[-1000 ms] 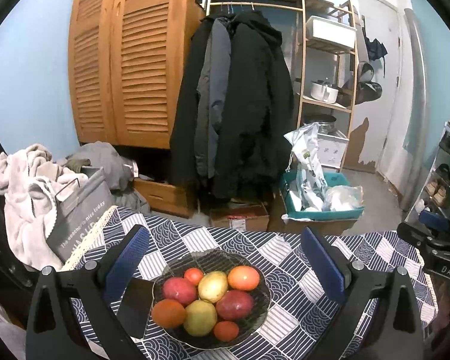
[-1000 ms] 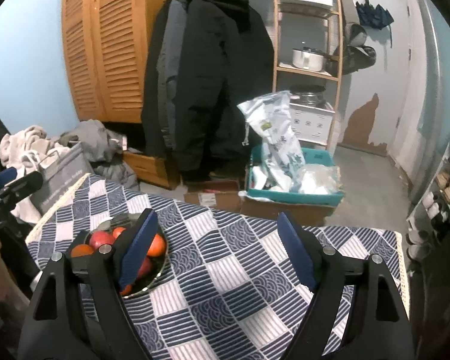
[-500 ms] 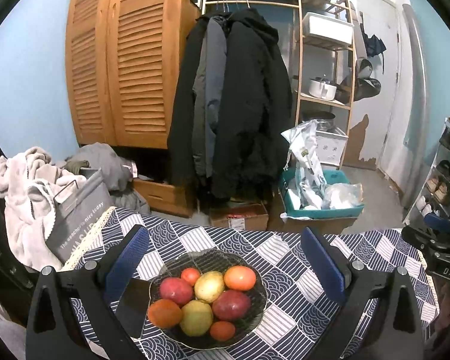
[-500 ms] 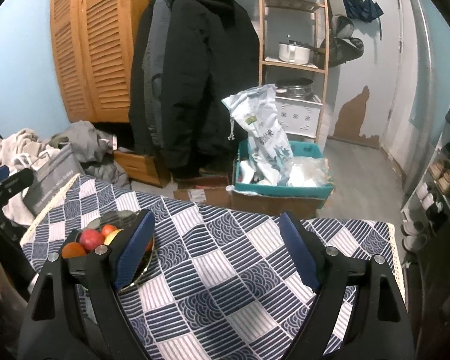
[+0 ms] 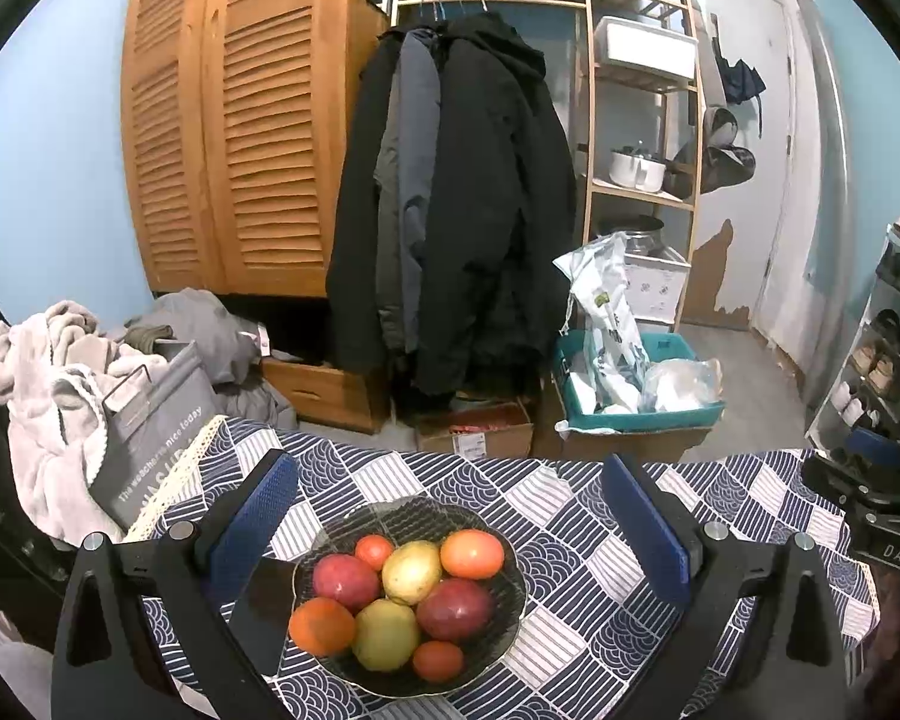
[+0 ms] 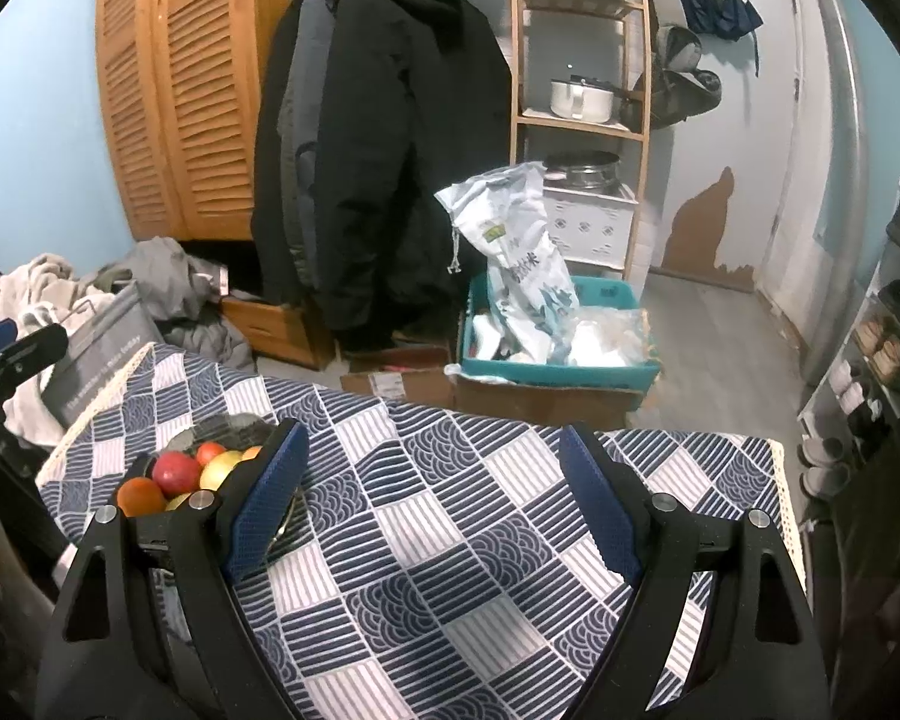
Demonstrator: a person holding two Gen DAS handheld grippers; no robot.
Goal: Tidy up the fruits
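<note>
1. A dark glass bowl [image 5: 504, 624] stands on a table covered with a navy-and-white patchwork tablecloth [image 5: 576, 516], toward the cloth's left side as the right wrist view shows it.
2. The bowl holds eight fruits piled together and touching: a red apple [image 5: 345, 581] at the left, a second dark red apple [image 5: 455, 609] at the right, a yellow-green pear [image 5: 411, 571] in the middle, a yellow-green apple [image 5: 386, 633] at the front, an orange [image 5: 321, 626] at the front left, a larger orange-red fruit [image 5: 471, 553] at the back right, and two small tomatoes, one at the back [image 5: 374, 551] and one at the front [image 5: 437, 660].
3. The left gripper [image 5: 450, 534] hangs over the bowl with its blue-padded fingers [image 5: 252, 531] spread wide on either side of it; nothing is pinched, and the pads are clear of the fruit.
4. The right gripper [image 6: 432, 504] is likewise spread wide, and only bare tablecloth lies between its fingers [image 6: 597, 510]. The bowl sits behind its left finger, partly hidden.
5. A flat dark rectangular object [image 5: 264, 612] lies just left of the bowl; what it is cannot be told.
6. Beyond the table stand a louvred wooden wardrobe [image 5: 234, 120], dark coats on a rail [image 5: 462, 210], a wooden shelf unit with a white pot [image 5: 636, 168], and a teal crate [image 5: 636, 414] holding bags.
7. A grey fabric hamper [image 5: 150, 432] with pale laundry sits by the table's left corner.
</note>
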